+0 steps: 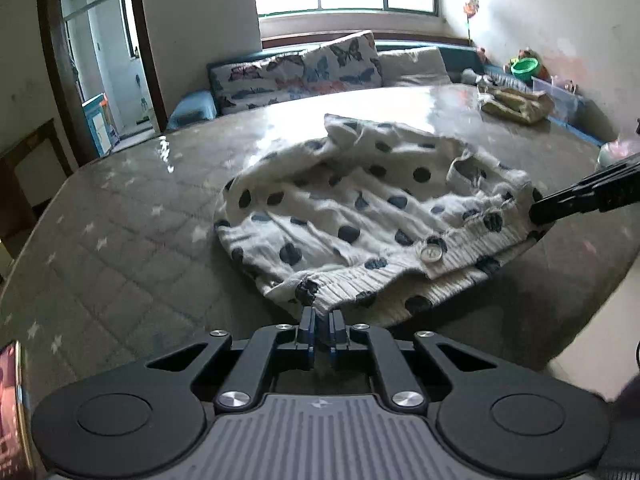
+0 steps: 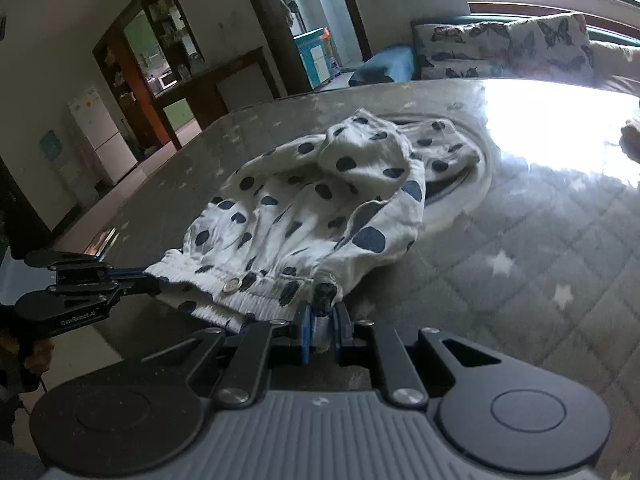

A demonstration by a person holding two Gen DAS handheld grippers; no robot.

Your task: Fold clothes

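Observation:
A white knit cardigan with dark blue dots (image 1: 360, 216) lies crumpled on the quilted grey mattress (image 1: 120, 248); it also shows in the right wrist view (image 2: 312, 208). My left gripper (image 1: 322, 316) is shut on one corner of its ribbed hem. My right gripper (image 2: 322, 316) is shut on the other hem corner. Each gripper shows in the other's view: the right one (image 1: 536, 212) at the hem's right end, the left one (image 2: 154, 280) at the hem's left end. The hem with a white button (image 2: 231, 286) is stretched between them, lifted slightly off the mattress.
A beige garment (image 1: 516, 102) lies at the mattress's far right. Butterfly-print cushions (image 1: 304, 70) line the far edge under the window. A green bowl (image 1: 524, 66) and clutter sit at the right wall. A doorway (image 1: 104, 64) and floor lie to the left.

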